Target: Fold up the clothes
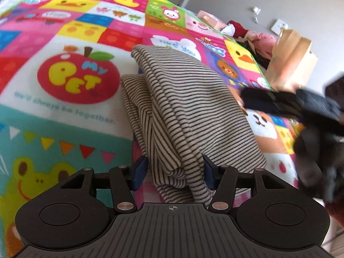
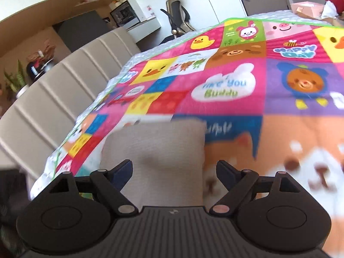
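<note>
A folded beige garment with thin black stripes lies on a bright cartoon-print blanket spread over a bed. My left gripper is at the garment's near end. Its blue pads press a thick ridge of the fold from both sides, and more cloth runs under the right finger. My right gripper is open, its fingers wide apart above the garment, which shows as a blurred beige patch. In the left wrist view the right gripper is a dark blur just right of the garment.
A brown paper bag and a heap of red, pink and white clothes sit past the blanket's far right edge. A padded beige headboard runs along the bed's left side. An office chair and shelves stand beyond.
</note>
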The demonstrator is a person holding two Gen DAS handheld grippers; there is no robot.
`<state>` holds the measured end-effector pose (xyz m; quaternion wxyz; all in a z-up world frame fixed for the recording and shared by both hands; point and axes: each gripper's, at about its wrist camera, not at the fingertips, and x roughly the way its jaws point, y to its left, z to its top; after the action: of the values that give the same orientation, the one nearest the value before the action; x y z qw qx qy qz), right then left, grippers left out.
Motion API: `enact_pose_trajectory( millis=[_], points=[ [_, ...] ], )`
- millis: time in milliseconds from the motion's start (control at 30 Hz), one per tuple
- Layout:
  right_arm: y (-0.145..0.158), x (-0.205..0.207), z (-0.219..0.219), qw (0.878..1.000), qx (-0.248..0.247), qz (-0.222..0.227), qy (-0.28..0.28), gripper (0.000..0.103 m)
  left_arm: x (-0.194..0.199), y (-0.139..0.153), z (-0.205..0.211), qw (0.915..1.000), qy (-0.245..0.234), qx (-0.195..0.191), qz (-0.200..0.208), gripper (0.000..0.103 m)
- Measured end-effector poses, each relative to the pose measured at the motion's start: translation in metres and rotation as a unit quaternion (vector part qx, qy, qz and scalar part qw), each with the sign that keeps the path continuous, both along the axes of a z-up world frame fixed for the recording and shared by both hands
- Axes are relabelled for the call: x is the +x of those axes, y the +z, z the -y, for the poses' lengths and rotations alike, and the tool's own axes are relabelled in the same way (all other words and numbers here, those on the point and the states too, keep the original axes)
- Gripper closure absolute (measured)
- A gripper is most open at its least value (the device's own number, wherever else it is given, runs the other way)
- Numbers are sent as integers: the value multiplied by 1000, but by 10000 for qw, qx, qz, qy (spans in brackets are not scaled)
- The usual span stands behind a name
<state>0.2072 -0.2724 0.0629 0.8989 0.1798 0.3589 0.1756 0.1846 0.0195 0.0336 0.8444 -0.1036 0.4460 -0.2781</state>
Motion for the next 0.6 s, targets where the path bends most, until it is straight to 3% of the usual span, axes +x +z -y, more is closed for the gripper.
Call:
enact_pose_trajectory(
  millis=[67, 167, 200, 300, 433, 533, 600],
  points=[
    [-11, 31, -5, 9995, 112, -284, 3, 15, 2, -1, -3, 10000, -15, -78, -52, 43],
    [-37, 64, -12, 9909, 808, -1079, 14, 15, 4, -2, -6, 9999, -52, -95, -49, 42],
    [-39, 64, -15, 9885, 1033, -1101, 11, 15, 5, -3, -7, 9999, -54, -110, -58, 40],
    [-27, 51, -16, 9903, 1243, -551, 282, 18, 6, -7, -14, 9998, -83, -171, -55, 36],
    [-32, 48, -28, 9983, -9, -572, 90, 21, 6, -5, -19, 9995, -53, -313, -20, 37],
    [-32, 43, -32, 9988, -127, -466, 30, 21, 2, 9, -15, 9995, -27, -294, 82, 46],
    [-30, 41, -35, 9989, -285, -375, 32, 21, -2, 23, -17, 9988, -21, -433, 230, 45]
  ],
)
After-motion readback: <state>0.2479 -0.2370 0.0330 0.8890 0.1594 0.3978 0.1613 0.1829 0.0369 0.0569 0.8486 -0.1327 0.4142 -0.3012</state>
